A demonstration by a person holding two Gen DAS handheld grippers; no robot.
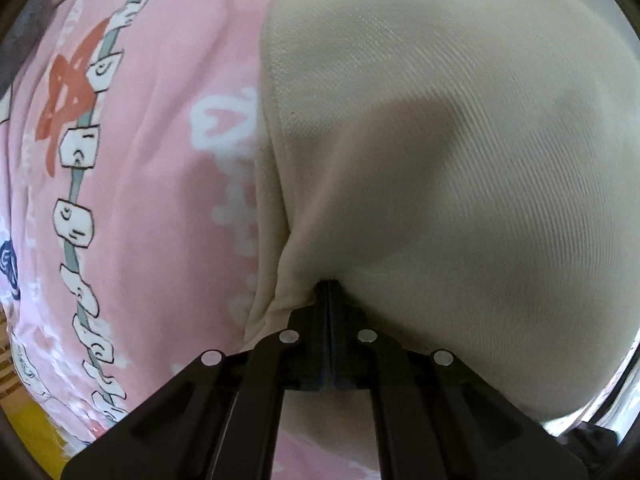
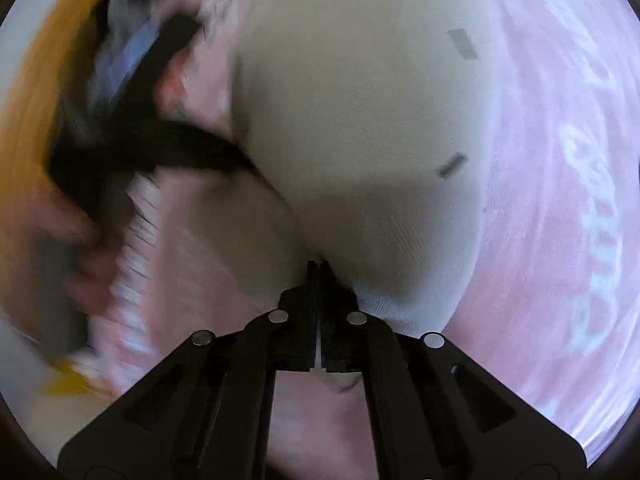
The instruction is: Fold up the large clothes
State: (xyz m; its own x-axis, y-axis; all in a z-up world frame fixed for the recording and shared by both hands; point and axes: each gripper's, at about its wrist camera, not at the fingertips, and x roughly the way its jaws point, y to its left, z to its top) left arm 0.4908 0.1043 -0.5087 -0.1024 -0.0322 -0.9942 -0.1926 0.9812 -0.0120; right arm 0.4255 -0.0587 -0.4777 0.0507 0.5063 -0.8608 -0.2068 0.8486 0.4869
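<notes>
My left tongs and right tongs are each clamped tight on the cream garment, lifted over the pink sheet. Uneven pulling could slip an edge free.

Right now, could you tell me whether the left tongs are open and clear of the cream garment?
No, the left tongs are shut, pinching an edge of the cream garment over the pink sheet.

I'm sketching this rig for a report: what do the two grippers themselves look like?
Both look alike. The left gripper and right gripper are matte black, with angular linkage arms, cut-out slots, four round silver rivets and narrow flat fingers. No cables, markings or sleeves show.
</notes>
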